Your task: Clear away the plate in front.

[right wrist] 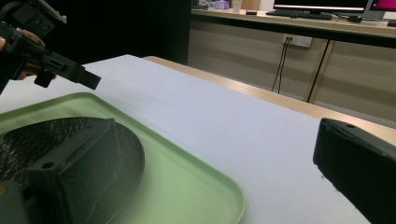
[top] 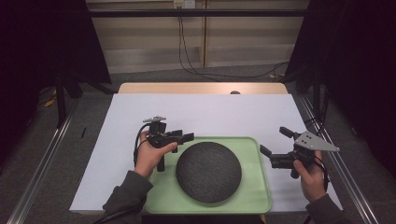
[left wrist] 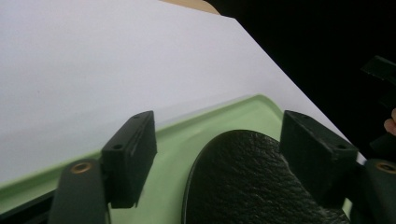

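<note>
A dark, round, rough-textured dome (top: 208, 171) lies in the middle of a light green tray (top: 254, 186) at the table's front. My left gripper (top: 186, 136) is held over the tray's left rim, pointing right, with the dome's upper left edge just beyond it. Its view shows the left gripper (left wrist: 224, 158) open, the dome (left wrist: 243, 182) lying beyond and below the gap, apart from both pads. My right gripper (top: 275, 141) stands open just off the tray's right rim, pointing left. In its view the right gripper (right wrist: 219, 154) frames the tray (right wrist: 187, 182) and the dome (right wrist: 28, 140).
The tray rests on a white sheet (top: 210, 112) that covers most of the table, with a wooden strip (top: 201, 87) along the far edge. Cables run down the wall behind. Dark panels stand at both sides. The left gripper (right wrist: 46, 60) appears far off in the right gripper view.
</note>
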A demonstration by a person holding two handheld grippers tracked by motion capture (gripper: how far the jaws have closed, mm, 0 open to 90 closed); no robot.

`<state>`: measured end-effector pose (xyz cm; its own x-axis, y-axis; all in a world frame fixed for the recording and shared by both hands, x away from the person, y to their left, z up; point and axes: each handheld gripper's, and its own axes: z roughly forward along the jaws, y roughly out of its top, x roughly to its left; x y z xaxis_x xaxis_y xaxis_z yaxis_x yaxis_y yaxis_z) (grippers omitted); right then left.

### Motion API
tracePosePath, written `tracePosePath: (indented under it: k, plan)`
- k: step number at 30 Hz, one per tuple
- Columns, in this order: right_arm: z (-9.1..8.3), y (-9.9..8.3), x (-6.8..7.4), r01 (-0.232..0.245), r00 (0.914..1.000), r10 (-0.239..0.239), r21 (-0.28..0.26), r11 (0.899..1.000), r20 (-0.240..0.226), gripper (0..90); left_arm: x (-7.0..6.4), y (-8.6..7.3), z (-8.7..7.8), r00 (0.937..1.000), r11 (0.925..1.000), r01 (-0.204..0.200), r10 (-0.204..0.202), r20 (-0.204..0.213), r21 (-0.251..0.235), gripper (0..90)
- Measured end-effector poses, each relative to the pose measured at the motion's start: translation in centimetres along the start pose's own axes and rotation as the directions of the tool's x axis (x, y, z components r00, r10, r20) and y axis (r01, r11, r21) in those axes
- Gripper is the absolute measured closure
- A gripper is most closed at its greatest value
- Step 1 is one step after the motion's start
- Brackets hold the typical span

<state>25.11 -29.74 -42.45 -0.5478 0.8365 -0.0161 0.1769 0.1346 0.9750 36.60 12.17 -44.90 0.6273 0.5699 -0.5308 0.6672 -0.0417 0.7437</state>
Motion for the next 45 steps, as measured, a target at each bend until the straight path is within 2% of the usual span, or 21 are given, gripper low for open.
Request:
tracePosePath:
  k: [3,4,5,8,12,15,19,23,25,31,37,45]
  plan:
    - [-0.1,0.0,0.0,0.001,1.0000,-0.001,0.001,1.000,0.007,0.1,-0.1,0.1,-0.2,0.9996,0.9996,-0.028,0.028,0.004,-0.006,19.9]
    - [-0.1,0.0,-0.1,0.002,0.9999,-0.002,0.004,1.000,0.013,0.2,-0.1,0.2,-0.3,0.9995,0.9993,-0.031,0.031,0.004,-0.023,18.8]
    - [-0.2,-0.1,-0.2,0.007,1.0000,-0.007,0.009,1.000,0.006,0.2,-0.1,0.3,-0.5,0.9988,0.9984,-0.050,0.050,-0.001,-0.027,17.2]
    - [-0.5,0.1,-0.1,-0.010,0.9998,0.010,-0.010,1.000,0.016,0.1,-0.1,0.5,-0.9,0.9987,0.9978,-0.051,0.052,0.001,-0.043,13.3]
    - [-0.6,0.1,-0.1,-0.007,0.9996,0.007,-0.001,1.000,0.028,0.0,-0.2,0.6,-1.5,0.9990,0.9975,-0.044,0.044,0.001,-0.055,11.8]
    - [-0.8,0.0,-0.3,-0.022,0.9995,0.022,-0.001,1.000,0.021,0.0,0.0,0.5,-2.4,0.9984,0.9968,-0.055,0.056,0.012,-0.059,10.4]
    - [-0.9,-0.1,-0.6,-0.013,0.9994,0.013,0.003,1.000,0.031,0.0,0.2,0.4,-3.0,0.9989,0.9957,-0.045,0.046,0.013,-0.081,9.3]
    - [-0.9,-0.1,-0.5,-0.010,0.9996,0.010,0.003,1.000,0.026,0.0,0.5,0.2,-3.6,0.9982,0.9946,-0.057,0.059,0.016,-0.087,6.2]
    - [-0.9,-0.1,-0.4,-0.010,0.9997,0.010,0.004,1.000,0.024,0.0,0.7,0.0,-4.1,0.9958,0.9925,-0.088,0.090,0.018,-0.085,6.0]
    - [-0.9,-0.1,-0.4,-0.005,0.9997,0.005,0.009,1.000,0.024,0.0,0.9,-0.1,-4.9,0.9931,0.9900,-0.113,0.115,0.021,-0.085,5.2]
    - [-0.9,-0.2,-0.4,-0.005,0.9995,0.005,0.018,1.000,0.032,0.1,1.2,-0.1,-5.9,0.9927,0.9882,-0.109,0.114,0.041,-0.108,5.6]
    - [-0.9,-0.3,-0.4,0.000,0.9996,-0.001,0.024,1.000,0.030,0.1,1.7,-0.7,-6.9,0.9912,0.9855,-0.128,0.131,0.020,-0.111,5.4]
